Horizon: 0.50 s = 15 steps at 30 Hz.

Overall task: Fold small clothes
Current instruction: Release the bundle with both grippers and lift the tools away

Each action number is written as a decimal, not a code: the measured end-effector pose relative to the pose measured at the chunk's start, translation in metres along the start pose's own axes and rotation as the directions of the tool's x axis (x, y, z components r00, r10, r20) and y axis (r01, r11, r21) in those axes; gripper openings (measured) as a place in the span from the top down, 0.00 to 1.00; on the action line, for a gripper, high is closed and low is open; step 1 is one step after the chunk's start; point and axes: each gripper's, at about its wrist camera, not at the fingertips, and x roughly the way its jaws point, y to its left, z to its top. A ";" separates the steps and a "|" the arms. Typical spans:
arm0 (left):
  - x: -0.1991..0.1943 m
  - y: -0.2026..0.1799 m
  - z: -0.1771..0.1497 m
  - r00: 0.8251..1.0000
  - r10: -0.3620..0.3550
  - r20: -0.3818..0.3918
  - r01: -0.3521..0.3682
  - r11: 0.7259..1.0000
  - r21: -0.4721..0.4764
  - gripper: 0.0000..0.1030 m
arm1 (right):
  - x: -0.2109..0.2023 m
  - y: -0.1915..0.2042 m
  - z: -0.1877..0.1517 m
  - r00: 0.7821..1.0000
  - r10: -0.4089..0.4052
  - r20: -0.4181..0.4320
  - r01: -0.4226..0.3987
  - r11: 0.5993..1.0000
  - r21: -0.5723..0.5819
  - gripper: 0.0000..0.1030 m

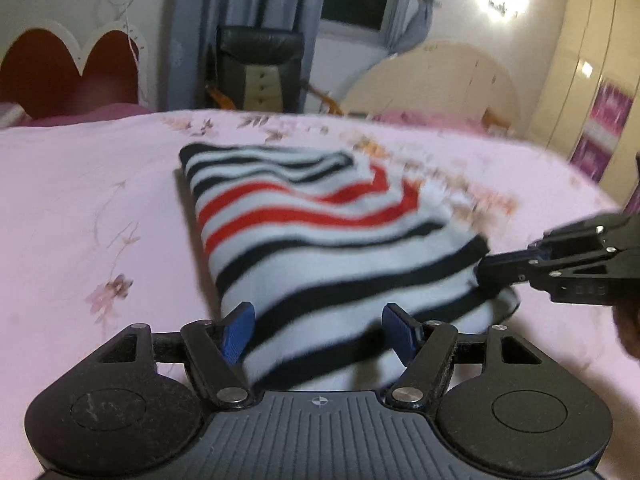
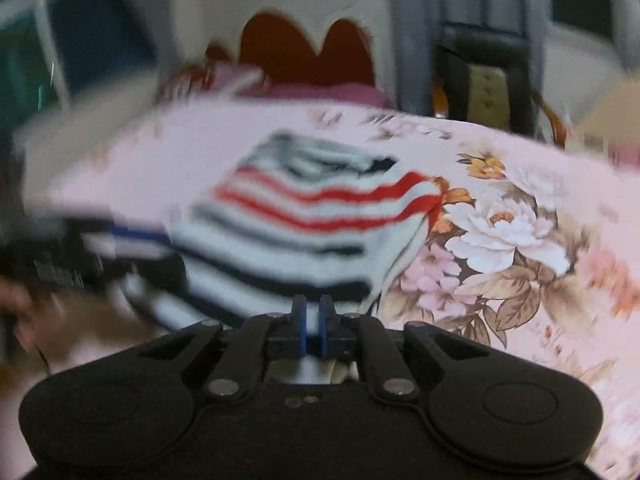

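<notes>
R tongs (image 2: pixel 311 312) clamped on top (image 1: pixel 320 240) hem; L tongs (image 1: pixel 318 330) apart round 6 o'clock edge. Risk: one-sided lift skews my fold.

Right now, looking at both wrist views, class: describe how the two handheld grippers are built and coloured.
Both match. The left gripper has a black ribbed body with a small crosshair mark, two round black side discs, silver pivot screws, and black linkage arms ending in blue pads. The right gripper is also black with blue pads and silver screws. No cables or sleeves show.
</notes>
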 end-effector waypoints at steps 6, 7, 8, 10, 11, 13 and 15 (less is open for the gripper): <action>-0.016 0.001 -0.017 0.998 0.066 -0.008 -0.066 0.998 0.008 0.32 | 0.017 -0.006 -0.006 0.997 -0.069 -0.038 0.069 0.998 0.007 1.00; -0.020 0.003 -0.020 0.997 0.075 -0.008 -0.075 0.997 -0.007 0.30 | 0.016 -0.006 -0.008 0.997 -0.076 -0.034 0.077 0.997 0.010 1.00; -0.024 0.004 -0.025 0.996 0.087 -0.006 -0.087 0.996 -0.022 0.27 | 0.014 -0.009 -0.011 0.996 -0.087 -0.031 0.087 0.996 0.026 1.00; -0.031 0.002 -0.034 0.991 0.134 -0.001 -0.134 0.990 -0.036 0.11 | 0.008 -0.015 -0.020 0.983 -0.178 -0.050 0.180 0.982 0.061 0.93; -0.034 -0.001 -0.039 0.988 0.156 0.002 -0.156 0.987 -0.033 0.11 | 0.005 -0.022 -0.027 0.974 -0.214 -0.075 0.220 0.972 0.085 0.93; -0.041 -0.006 -0.047 0.985 0.171 0.002 -0.170 0.985 -0.040 0.10 | -0.010 -0.039 -0.037 0.980 -0.183 -0.077 0.195 0.958 0.209 0.82; -0.046 -0.015 -0.051 0.981 0.193 0.000 -0.192 0.980 -0.053 0.05 | -0.029 -0.046 -0.046 0.985 -0.164 -0.046 0.171 0.939 0.298 0.69</action>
